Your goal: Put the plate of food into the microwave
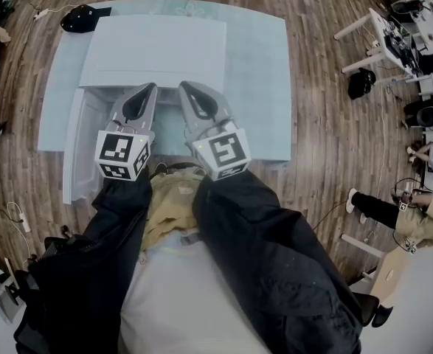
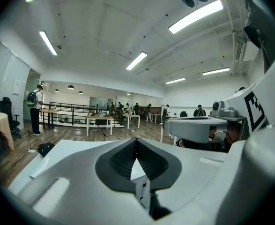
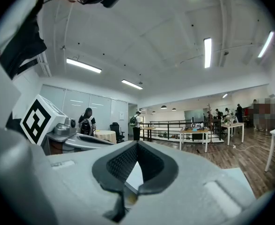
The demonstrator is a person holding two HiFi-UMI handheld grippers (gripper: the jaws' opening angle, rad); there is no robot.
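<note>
A: Which step is this? Anything held?
B: Nothing held. The left gripper (image 1: 151, 87) and right gripper (image 1: 183, 87) both have their fingers clenched on nothing, tips touching. Their own views show only the room past them. Both hover side by side just in front of the microwave (image 1: 153, 50).
A: Where's the plate?
B: Can't find it, no view shows a plate of food. The microwave sits on the pale desk (image 1: 264, 72). A white panel (image 1: 80, 146) at the microwave's left front looks like its door swung open. The plate may be inside or hidden under the grippers, can't tell.
A: Start or end of the task, then?
B: My guess is either before pickup or after placing. The pose looks idle.
A: Next move?
B: Find the plate. If it's out, spread the fingers, grip the rim, keep it level and go in through the opening. If it's in, push the door closed.
</note>
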